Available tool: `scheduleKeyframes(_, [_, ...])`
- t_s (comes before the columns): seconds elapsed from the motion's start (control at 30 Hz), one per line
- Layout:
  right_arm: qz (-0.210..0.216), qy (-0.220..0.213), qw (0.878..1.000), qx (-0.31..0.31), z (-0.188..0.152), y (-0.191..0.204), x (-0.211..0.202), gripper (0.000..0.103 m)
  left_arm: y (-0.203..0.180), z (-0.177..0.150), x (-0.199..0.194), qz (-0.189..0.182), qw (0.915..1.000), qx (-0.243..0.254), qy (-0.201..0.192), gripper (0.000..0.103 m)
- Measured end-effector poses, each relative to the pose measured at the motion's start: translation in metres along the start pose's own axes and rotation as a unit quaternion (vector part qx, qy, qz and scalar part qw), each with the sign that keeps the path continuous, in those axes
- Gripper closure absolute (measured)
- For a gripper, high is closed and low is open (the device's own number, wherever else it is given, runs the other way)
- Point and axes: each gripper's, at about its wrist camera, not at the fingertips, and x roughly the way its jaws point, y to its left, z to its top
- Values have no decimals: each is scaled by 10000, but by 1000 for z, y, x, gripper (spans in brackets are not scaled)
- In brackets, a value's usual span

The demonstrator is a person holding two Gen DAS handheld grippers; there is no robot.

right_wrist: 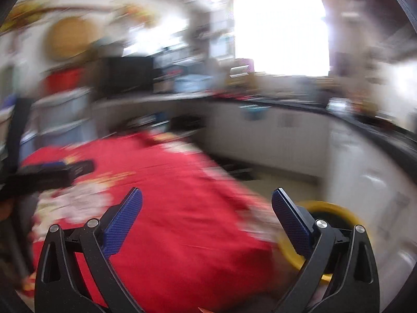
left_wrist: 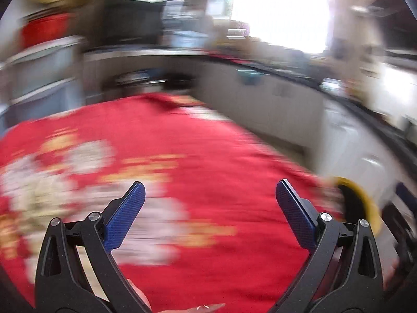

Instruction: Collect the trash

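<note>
Both views are blurred by motion. My left gripper point(left_wrist: 209, 190) is open and empty above a table with a red patterned cloth point(left_wrist: 203, 156). My right gripper point(right_wrist: 207, 198) is open and empty above the same red cloth point(right_wrist: 182, 195). A yellow-rimmed bin with a dark inside point(right_wrist: 336, 224) stands beside the table's right edge, partly behind my right gripper's finger; it also shows in the left wrist view point(left_wrist: 362, 203). The left gripper point(right_wrist: 52, 174) appears as a dark blurred shape at the left of the right wrist view. I cannot make out any trash.
A kitchen counter with a dark top point(right_wrist: 338, 112) runs along the back and right, with white cabinets point(left_wrist: 260, 104) below. A bright window point(right_wrist: 281, 28) is behind it. Shelves and a red box point(left_wrist: 44, 31) stand at the left. A strip of floor point(right_wrist: 273, 182) lies between table and cabinets.
</note>
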Motion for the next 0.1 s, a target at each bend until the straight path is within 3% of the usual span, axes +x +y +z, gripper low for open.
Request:
scheduleKeyframes(0.07, [955,488,9931,-467,12,64,44,6,64,0,5,800,9957,-449,150,11])
scheduleKeyframes(0.1, [1379,703,9858,-654,16,97,64,6,107,-3,6,1412,9866,-762,287,11])
